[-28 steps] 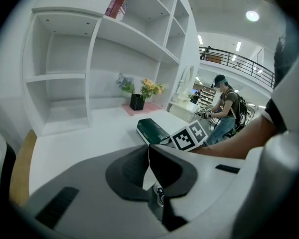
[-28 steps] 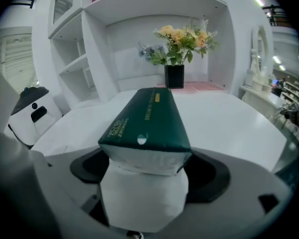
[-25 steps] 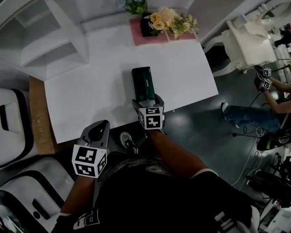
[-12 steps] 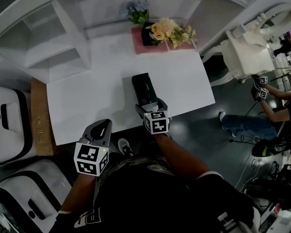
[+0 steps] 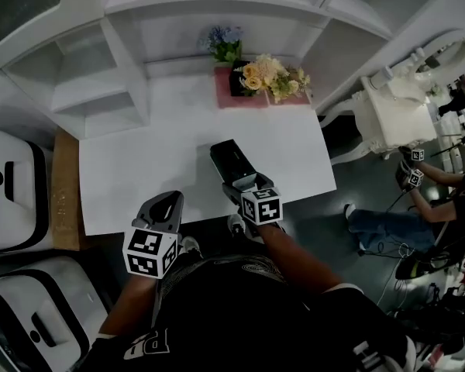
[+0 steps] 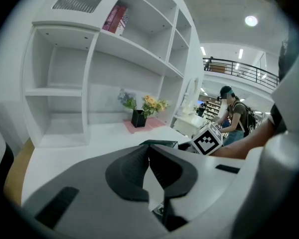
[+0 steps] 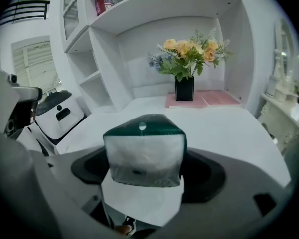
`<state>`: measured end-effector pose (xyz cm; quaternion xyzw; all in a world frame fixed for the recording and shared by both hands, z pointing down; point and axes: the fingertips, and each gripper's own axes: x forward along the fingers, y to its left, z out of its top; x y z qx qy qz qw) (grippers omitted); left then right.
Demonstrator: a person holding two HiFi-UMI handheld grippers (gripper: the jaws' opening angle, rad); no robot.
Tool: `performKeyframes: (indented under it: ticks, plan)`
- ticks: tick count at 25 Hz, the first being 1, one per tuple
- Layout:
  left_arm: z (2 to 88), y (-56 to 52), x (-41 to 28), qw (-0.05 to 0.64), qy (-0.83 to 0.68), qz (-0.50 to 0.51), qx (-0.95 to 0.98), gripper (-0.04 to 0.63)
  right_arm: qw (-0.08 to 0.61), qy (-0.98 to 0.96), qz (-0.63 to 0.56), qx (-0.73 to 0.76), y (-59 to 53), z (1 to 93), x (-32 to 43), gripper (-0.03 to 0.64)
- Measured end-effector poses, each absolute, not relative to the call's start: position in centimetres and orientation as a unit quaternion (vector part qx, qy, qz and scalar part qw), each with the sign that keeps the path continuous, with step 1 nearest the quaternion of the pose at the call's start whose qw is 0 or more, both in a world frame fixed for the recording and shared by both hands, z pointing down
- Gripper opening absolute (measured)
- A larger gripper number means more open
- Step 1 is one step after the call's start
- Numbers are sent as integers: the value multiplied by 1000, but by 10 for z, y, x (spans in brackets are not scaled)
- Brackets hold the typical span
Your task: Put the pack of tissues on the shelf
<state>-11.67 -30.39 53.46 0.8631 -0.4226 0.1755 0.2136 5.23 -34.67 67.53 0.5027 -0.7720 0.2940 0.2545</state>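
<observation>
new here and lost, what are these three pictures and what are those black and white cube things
No robot: a person holds a two-jaw gripper in each hand; the marker cubes belong to those. One picture comes from a camera on the person's head, looking down; the other two from cameras riding on each gripper, looking along its jaws. The right gripper has its jaws closed on a dark green plastic-wrapped pack of tissues over the white tabletop. The left gripper is empty, jaws together, at the table's near edge. At the back, a black vase of yellow flowers stands on a pink mat, under the white shelf unit.
</observation>
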Motion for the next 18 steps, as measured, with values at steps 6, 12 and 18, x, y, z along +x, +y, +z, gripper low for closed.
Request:
performKeyframes:
  ticks: [6,12,18]
  plan:
    - [523,-314,-102,222,-441,147,857,15,250,-799,283,467,-349,650,62,431]
    - [510,-324,-98,215,-458,139,851,15,235,-827,263,438,-352,612,65,431]
    - [493,-335,-99,194,-471,131,850,15,201,-853,236,419,-355,561,61,431]
